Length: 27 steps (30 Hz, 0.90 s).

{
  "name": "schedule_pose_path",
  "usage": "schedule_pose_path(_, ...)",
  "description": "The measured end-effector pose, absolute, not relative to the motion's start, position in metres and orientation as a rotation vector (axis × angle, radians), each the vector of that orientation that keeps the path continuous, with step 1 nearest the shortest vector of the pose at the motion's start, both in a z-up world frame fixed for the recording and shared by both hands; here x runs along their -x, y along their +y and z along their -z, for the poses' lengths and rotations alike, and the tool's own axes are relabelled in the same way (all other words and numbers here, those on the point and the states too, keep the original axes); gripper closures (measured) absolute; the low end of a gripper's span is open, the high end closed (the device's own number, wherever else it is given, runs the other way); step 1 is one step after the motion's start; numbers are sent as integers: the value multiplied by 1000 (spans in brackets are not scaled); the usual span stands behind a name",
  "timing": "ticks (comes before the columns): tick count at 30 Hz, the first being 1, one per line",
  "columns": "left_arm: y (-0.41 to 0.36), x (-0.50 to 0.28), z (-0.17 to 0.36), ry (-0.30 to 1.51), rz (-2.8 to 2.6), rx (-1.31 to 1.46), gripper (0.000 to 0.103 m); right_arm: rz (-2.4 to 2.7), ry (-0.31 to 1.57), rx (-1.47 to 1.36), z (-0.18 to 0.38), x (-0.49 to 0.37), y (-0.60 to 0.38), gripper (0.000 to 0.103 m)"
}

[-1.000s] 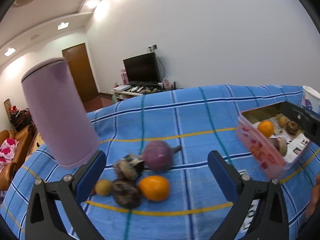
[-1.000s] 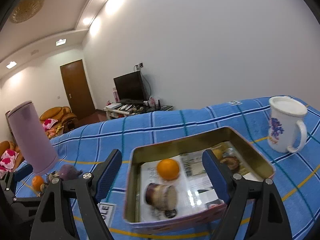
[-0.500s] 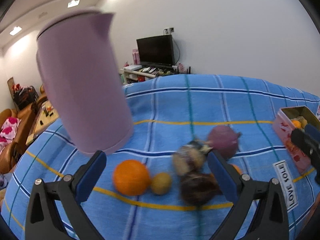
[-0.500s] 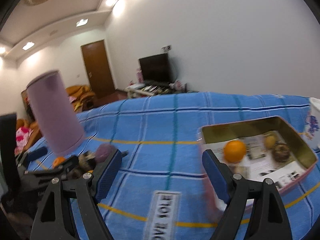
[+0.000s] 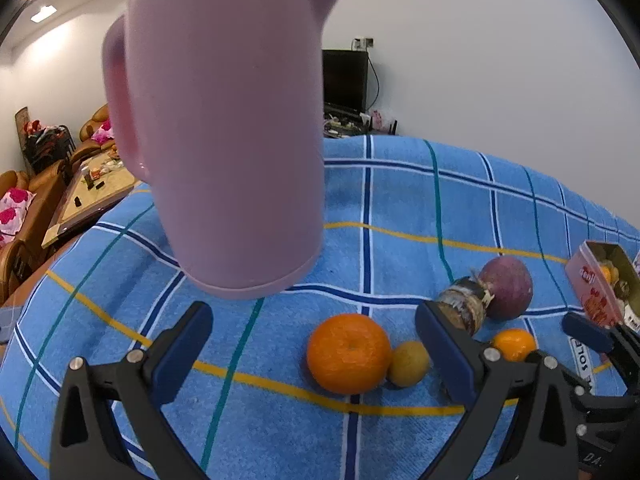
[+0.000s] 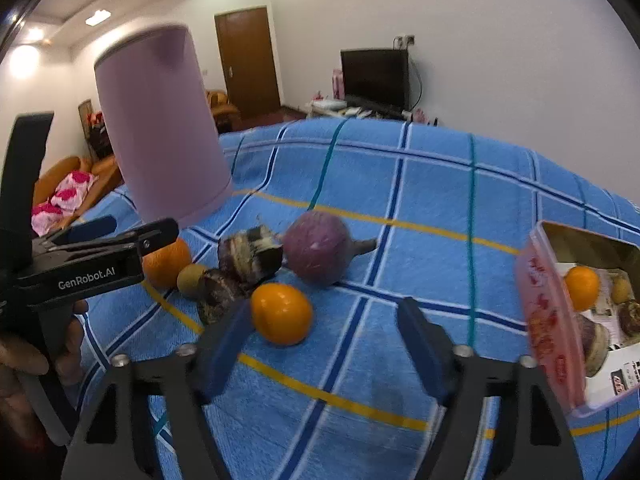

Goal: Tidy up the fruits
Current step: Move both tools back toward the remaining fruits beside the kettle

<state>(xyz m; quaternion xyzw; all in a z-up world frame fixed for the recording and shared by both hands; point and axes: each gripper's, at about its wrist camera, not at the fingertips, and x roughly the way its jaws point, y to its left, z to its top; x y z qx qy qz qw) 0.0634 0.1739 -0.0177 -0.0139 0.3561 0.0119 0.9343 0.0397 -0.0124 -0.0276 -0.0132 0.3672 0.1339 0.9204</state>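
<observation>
Left gripper (image 5: 314,354) wide open, empty, now swung from tin toward fruit pile; large orange (image 5: 349,353) between its fingers. Right gripper (image 6: 324,346) also spread, empty, turned from pink tin (image 6: 552,320) to small orange (image 6: 281,313). Next pickups likely. Readable: "GenRobot.AI" on left gripper body; table label partly legible.

A home living room is shown. A TV (image 6: 375,77) is set on a low stand against the white wall; left of the TV a wooden door (image 6: 247,58) is seen, and further left a sofa (image 5: 24,204) with floral cushions and a coffee table (image 5: 86,196).
</observation>
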Motion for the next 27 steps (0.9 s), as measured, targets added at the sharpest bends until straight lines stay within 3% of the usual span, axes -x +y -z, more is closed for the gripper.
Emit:
schedule_pose_path(14,194,-77,34,840,-46,121,0,-330,891,-48,48,-69,2,36)
schedule_pose_path(16,193,-78,35,842,-43,122,0,-332,889,-31,47,-68,5,40)
schedule_pose_path(18,194,-80,38,851,-30,140,0,-344,889,-20,47,-67,6,60)
schedule_pose_path(19,193,-81,40,860,-22,147,1,-349,889,-17,47,-67,6,62)
schedule_pose_path(25,178,-80,43,852,16,90,2,-347,884,-18,46,-61,2,64)
schedule_pose_path(27,183,-80,44,859,15,116,10,-335,875,-29,44,-57,-4,64)
